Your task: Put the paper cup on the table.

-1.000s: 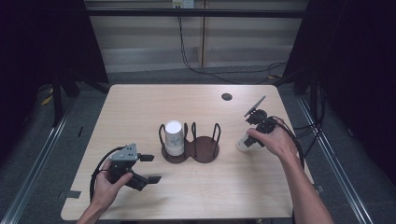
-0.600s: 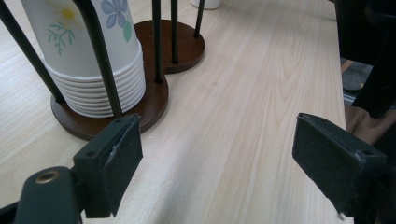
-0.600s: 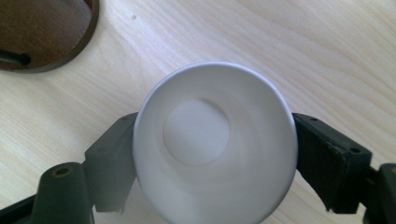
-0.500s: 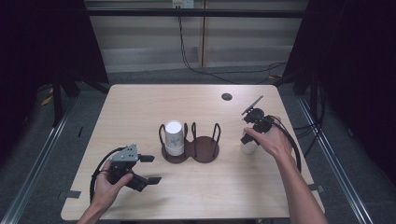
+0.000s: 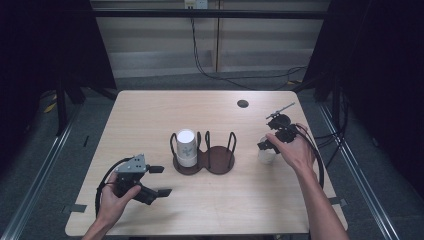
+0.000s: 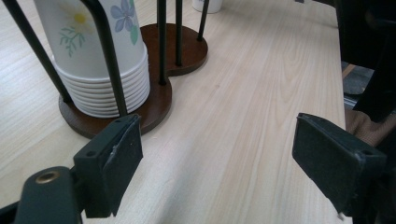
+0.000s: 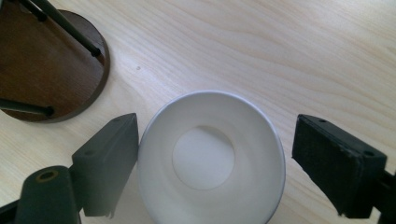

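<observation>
The right claw hangs over a single white paper cup, looking straight down into its mouth, jaws spread apart. One jaw sits against the cup's rim on one side, while the other stands clear of it on the opposite side, so the cup lies between them without being clamped. From the high view this right claw and the cup are at the right part of the worktop, the cup standing upright just beside the right end of the wooden cup holder.

The left claw is released too, its jaws wide apart and with nothing between them but bare wood. It is low over the near left part of the worktop, aimed toward the holder, in the person's left hand.

The holder has a dark brown base of two joined rounds with thin black uprights. Its left round carries a stack of paper cups nested together, the outer one printed with flowers; the right round stands free. A small dark round hole sits in the worktop toward the far right. Cables run along the floor beyond the far edge.
</observation>
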